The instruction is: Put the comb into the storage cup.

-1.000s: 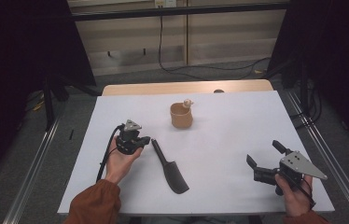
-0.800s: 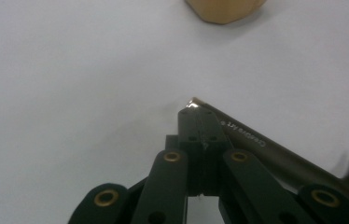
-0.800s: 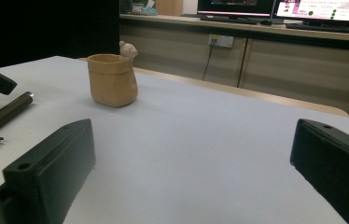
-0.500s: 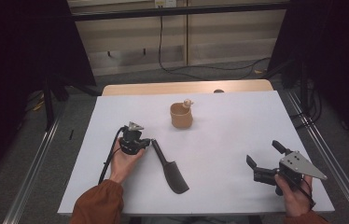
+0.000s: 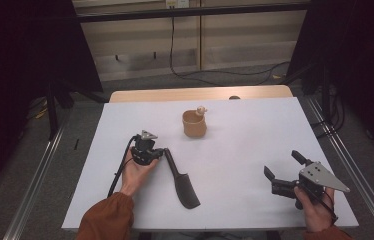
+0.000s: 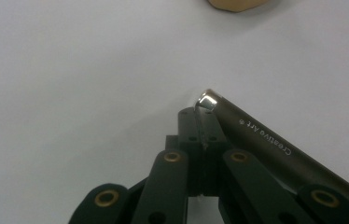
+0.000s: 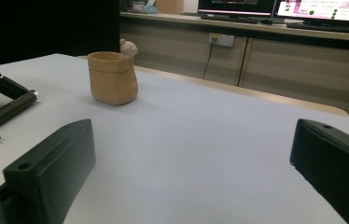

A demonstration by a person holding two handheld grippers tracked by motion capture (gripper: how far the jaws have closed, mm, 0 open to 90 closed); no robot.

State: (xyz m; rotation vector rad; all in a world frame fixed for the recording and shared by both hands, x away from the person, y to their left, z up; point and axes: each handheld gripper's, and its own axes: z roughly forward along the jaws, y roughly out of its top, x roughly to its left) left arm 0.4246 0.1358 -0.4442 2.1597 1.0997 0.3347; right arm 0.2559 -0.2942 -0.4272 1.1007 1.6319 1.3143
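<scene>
Matt surfaces nearly everywhere, with one bright spot of metal.

We see a smooth, matt white table top (image 5: 255,150) with a pale wood edge at the top of the frame; a tan, rough-looking matt pot with a small figure on its rim (image 5: 194,124); a dark satin-finish comb with a shiny metal cap on its handle (image 6: 275,144); and matt black plastic-looking jaws with brass-coloured rivets on the left gripper (image 6: 199,128).

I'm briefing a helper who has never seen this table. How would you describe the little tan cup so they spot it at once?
On the white table, look toward the far middle, beyond the black brush. The tan cup stands upright there alone, and unlike anything else, a tiny animal figure perches on its rim.
</scene>
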